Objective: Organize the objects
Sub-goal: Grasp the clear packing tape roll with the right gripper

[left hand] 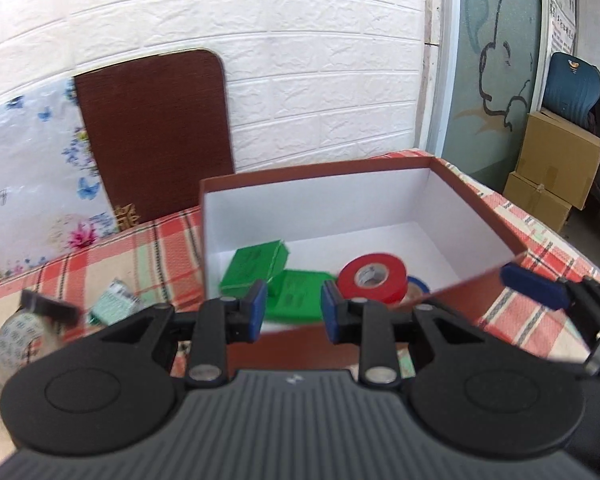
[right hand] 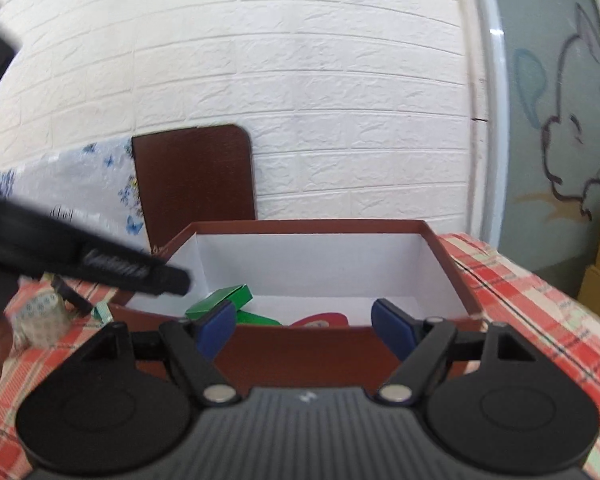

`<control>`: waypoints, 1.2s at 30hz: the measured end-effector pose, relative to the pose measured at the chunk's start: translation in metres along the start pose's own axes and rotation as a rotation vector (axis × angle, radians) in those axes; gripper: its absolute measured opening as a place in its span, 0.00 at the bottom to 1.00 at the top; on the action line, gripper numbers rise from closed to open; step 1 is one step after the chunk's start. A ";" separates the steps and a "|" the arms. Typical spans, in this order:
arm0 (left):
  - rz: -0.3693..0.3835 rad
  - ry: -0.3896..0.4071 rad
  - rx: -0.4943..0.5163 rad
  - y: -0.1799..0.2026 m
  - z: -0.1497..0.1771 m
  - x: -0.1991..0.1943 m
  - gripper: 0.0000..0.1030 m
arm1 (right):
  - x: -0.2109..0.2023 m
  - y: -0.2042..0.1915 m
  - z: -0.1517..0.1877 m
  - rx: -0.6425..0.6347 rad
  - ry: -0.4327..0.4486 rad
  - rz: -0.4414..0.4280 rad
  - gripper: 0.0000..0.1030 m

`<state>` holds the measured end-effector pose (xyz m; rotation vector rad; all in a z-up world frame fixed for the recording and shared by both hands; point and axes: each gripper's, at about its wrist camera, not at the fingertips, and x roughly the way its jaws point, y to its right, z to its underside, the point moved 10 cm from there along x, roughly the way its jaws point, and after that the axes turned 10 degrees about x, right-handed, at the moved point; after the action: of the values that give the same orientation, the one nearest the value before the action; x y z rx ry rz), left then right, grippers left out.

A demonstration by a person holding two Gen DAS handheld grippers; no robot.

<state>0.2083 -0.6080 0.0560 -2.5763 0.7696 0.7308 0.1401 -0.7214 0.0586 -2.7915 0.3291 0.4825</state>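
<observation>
A red-brown box point(left hand: 320, 168) with a white inside stands on the checked cloth. In it lie two green cartons point(left hand: 256, 268), a red tape roll point(left hand: 372, 280) and a blue roll point(left hand: 418, 284). My left gripper point(left hand: 294, 312) hovers over the box's near wall, its blue pads a little apart with nothing between them. My right gripper point(right hand: 305, 328) faces the same box point(right hand: 308, 224) from the front, jaws wide and empty. Its blue fingertip point(left hand: 534, 286) shows at the right of the left wrist view. The green carton point(right hand: 220, 300) and red roll point(right hand: 320, 320) peek over the wall.
Left of the box lie a patterned white tape roll point(left hand: 18, 340), a small green-and-white packet point(left hand: 114, 304) and a black clip-like piece point(left hand: 50, 308). A brown board point(left hand: 152, 136) and floral sheet point(left hand: 28, 168) lean on the brick wall. Cardboard boxes point(left hand: 556, 172) stand beyond the table's right edge.
</observation>
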 end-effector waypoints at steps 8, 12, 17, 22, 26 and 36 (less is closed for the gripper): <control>-0.047 -0.035 -0.041 -0.031 0.049 -0.031 0.31 | -0.023 -0.005 0.012 0.178 -0.031 0.012 0.78; -0.099 -0.055 -0.038 -0.051 0.075 -0.041 0.31 | -0.023 -0.021 0.020 0.196 -0.073 -0.011 0.78; -0.151 -0.088 -0.059 -0.079 0.107 -0.049 0.31 | -0.028 -0.056 0.035 0.143 -0.096 -0.033 0.78; -0.190 -0.105 -0.092 -0.104 0.129 -0.053 0.31 | -0.028 -0.091 0.050 0.082 -0.130 -0.066 0.78; -0.214 -0.116 -0.128 -0.123 0.144 -0.055 0.31 | -0.026 -0.113 0.063 0.043 -0.162 -0.084 0.77; -0.331 -0.125 -0.249 -0.204 0.200 -0.063 0.38 | -0.011 -0.177 0.107 -0.077 -0.279 -0.179 0.76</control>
<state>0.2074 -0.3293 -0.0321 -2.7457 0.2142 0.9153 0.1463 -0.5206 0.0091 -2.7423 -0.0003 0.8430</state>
